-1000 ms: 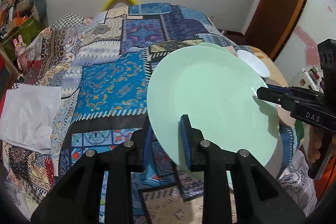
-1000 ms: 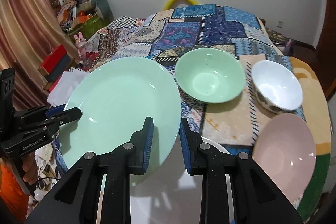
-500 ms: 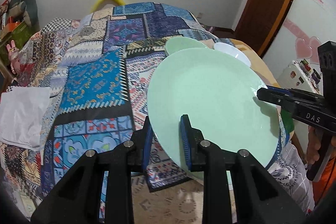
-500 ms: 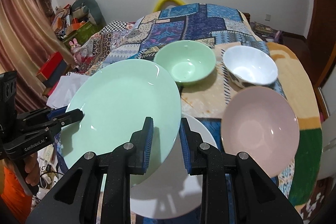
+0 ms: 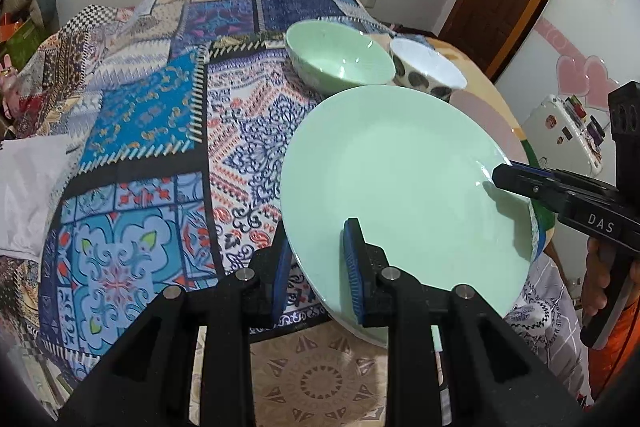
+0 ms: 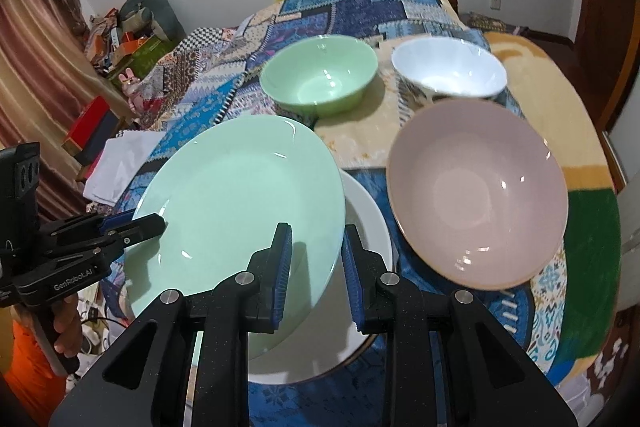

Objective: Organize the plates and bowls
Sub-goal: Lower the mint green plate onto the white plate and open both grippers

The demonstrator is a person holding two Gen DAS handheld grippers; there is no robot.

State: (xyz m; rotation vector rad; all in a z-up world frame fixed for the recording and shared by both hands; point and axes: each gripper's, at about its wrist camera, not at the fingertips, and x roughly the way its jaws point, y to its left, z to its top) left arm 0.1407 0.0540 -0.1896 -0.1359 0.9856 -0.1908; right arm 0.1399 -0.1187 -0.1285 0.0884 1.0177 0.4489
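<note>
Left gripper (image 5: 316, 275) is pinching the green plate's (image 6: 240, 211) left rim, right gripper (image 6: 316, 267) its right rim, jaws clamped, sharing the weight. Plate is hanging tilted over the white plate (image 6: 368, 227), likely for stacking; bowls are sitting farther right.

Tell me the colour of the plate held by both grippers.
Pale mint green plate, clearest in the right wrist view.

glossy green plate (image 6: 240, 195), patterned cloth (image 5: 144, 123)
</note>
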